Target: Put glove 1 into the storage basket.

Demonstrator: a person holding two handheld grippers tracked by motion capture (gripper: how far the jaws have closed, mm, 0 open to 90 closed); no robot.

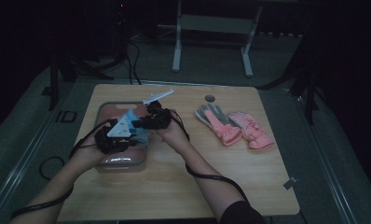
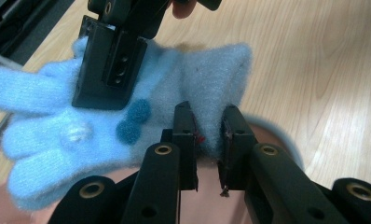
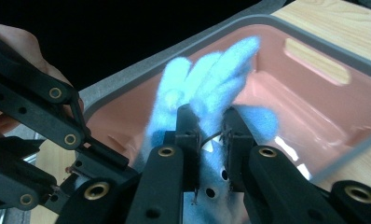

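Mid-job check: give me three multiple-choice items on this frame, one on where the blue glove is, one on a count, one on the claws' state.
1. Where is the blue glove?
A. Over the pink bin
B. Beside the pink gloves
C. On the floor

2. How many pink gloves lie on the table?
A. One
B. Two
C. Four

3. How do the claws stand?
A. Both open
B. Left claw alone shut
C. Both shut on the blue glove

Answers:
1 A, the right gripper view shows it above the bin's inside.
2 B, a pair lies right of the bin.
3 C, the left claw pinches the cuff end and the right claw pinches it near the fingers.
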